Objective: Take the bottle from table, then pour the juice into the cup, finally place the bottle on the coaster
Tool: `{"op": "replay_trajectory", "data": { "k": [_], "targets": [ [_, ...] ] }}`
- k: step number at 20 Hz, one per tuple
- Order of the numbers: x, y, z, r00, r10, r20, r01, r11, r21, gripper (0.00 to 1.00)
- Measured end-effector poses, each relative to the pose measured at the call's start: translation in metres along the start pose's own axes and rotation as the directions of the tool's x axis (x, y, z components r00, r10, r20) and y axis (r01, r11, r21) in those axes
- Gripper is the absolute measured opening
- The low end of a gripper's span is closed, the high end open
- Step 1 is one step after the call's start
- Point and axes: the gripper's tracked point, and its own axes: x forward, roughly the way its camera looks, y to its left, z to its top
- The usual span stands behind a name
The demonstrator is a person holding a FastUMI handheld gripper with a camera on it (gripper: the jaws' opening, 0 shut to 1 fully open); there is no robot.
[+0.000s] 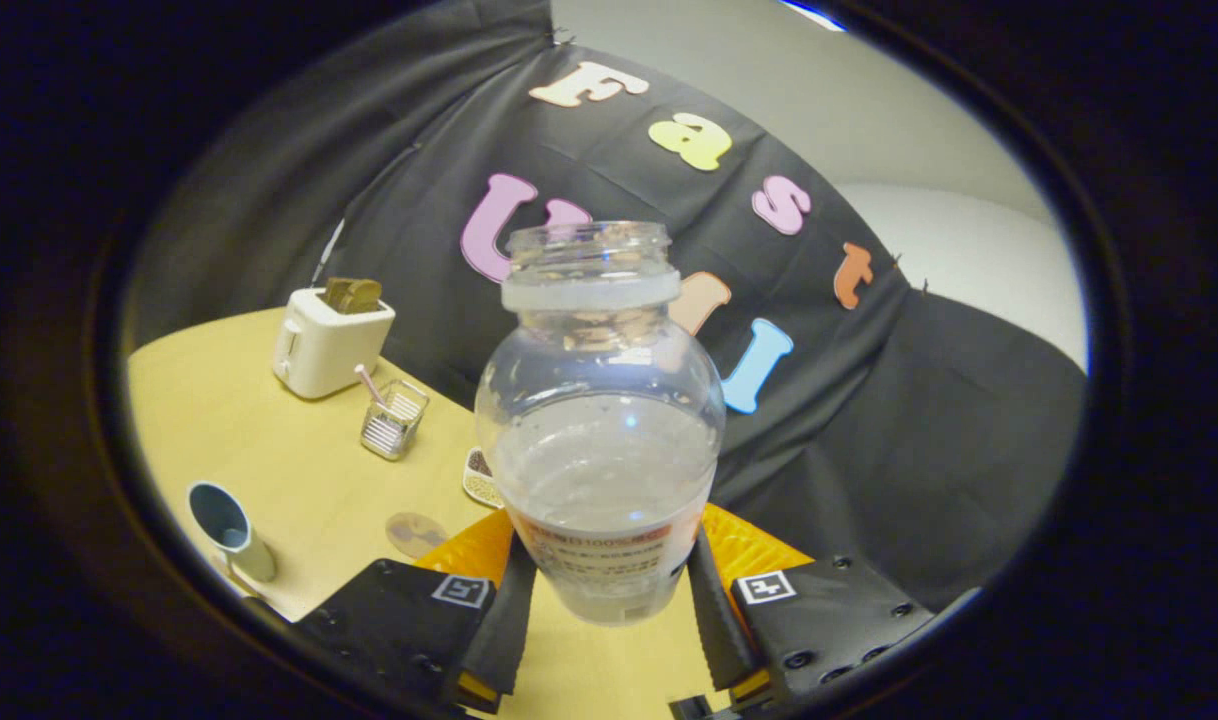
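While both fingers clamp its labelled lower body, the clear uncapped plastic bottle (601,440) sits lifted in the gripper (603,590), hiding part of a small dish behind. Left lie a round coaster (416,533), a blue-lined cup (231,530) and, farther off, a white toaster (328,342).

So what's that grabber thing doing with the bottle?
A person is working a hand-held gripper, and its two fingers are squeezing a clear bottle between them, lifted above the yellow table. The bottle's cap is off and there is pale liquid inside. The blue cup waits on the table off to the side, with a round coaster near it. Farther back stand a white toaster and a small clear holder. Nothing looks to be pouring right now.
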Motion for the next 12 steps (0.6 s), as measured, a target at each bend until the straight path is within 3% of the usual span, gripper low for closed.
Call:
{"op": "replay_trajectory", "data": {
  "k": [5,12],
  "targets": [
    [-0.012,0.025,0.016,0.994,0.006,0.109,0.026,0.958,-0.285,0.74],
    [-0.024,0.066,0.005,0.992,0.055,0.111,-0.006,0.916,-0.4,0.74]
  ]
}}
